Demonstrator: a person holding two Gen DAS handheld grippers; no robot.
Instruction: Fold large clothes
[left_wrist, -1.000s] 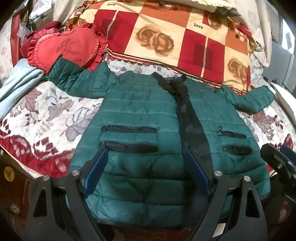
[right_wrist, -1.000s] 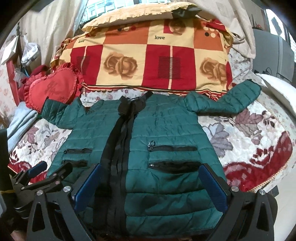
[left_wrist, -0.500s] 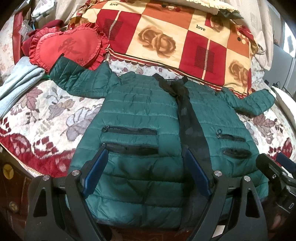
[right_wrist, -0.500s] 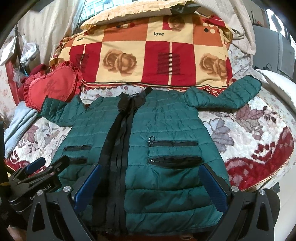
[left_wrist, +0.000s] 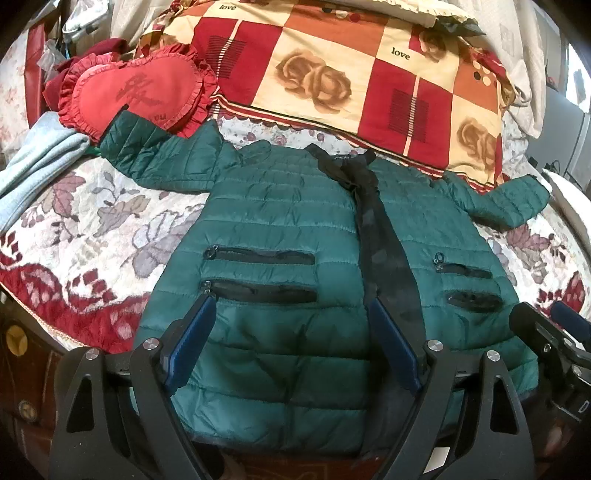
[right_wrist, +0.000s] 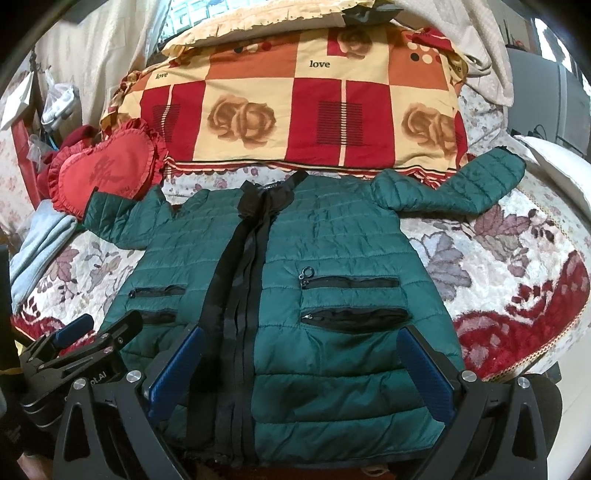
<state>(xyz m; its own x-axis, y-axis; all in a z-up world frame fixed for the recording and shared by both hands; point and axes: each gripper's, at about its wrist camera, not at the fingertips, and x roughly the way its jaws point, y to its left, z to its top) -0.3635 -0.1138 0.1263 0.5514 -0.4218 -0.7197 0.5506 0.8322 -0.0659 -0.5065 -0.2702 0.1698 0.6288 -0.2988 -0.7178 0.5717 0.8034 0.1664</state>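
Note:
A dark green quilted jacket (left_wrist: 280, 214) with a black zip placket lies flat, front up, on the bed, both sleeves spread out. It also shows in the right wrist view (right_wrist: 332, 236). My left gripper (left_wrist: 291, 306) is open and empty above the jacket's lower left half near the hem. My right gripper (right_wrist: 299, 336) is open and empty above the lower right half. Each gripper shows at the edge of the other's view, the right one (left_wrist: 554, 332) and the left one (right_wrist: 92, 332).
The floral bedspread (left_wrist: 92, 221) covers the bed. A checked rose quilt (right_wrist: 306, 110) lies folded behind the jacket. A red heart cushion (left_wrist: 136, 92) touches the left sleeve end. A light blue garment (left_wrist: 33, 162) lies at far left. A white pillow (right_wrist: 554, 162) sits at right.
Both grippers have shifted slightly forward and up over the jacket's hem, so the view has tilted a little. The jacket has not moved and both stay open.

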